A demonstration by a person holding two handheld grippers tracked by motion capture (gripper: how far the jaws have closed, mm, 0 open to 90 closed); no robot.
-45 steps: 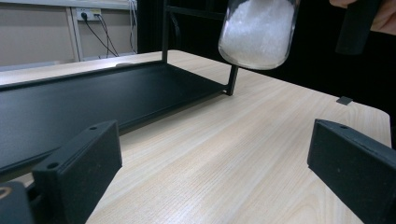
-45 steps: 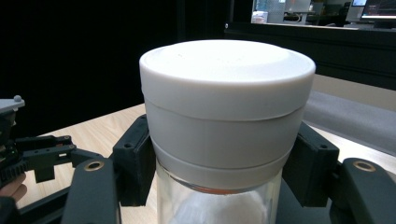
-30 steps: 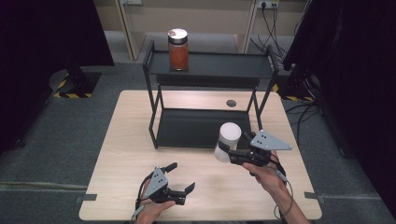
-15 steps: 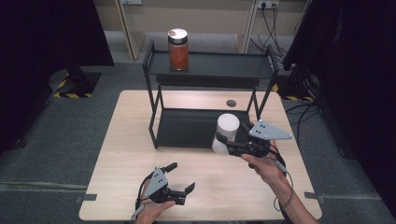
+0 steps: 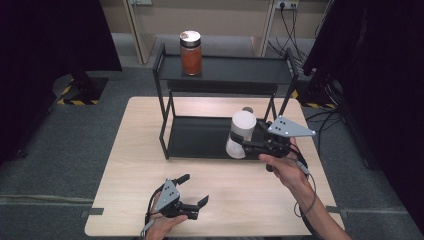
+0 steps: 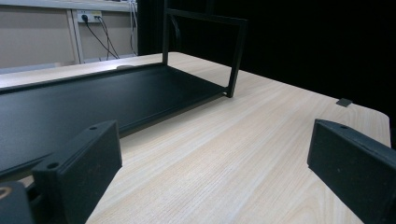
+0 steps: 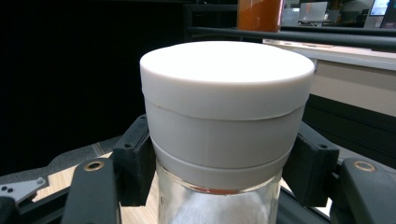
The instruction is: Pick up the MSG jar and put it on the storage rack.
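At left, the left gripper [image 5: 192, 204] rests spread and empty on the pale wooden table [image 5: 135, 165]. At right, the right gripper [image 5: 239, 145], pinching a white-lidded glass jar [image 5: 241, 134], has lifted it higher beside the black metal two-tier shelf [image 5: 225, 71], likely bound for its top tier.

A lab or test room: black curtains [image 5: 50, 60] ring a lone table [image 5: 140, 150] on grey carpet [image 5: 65, 165], with hazard tape [image 5: 70, 100] and wall sockets [image 5: 282, 5].
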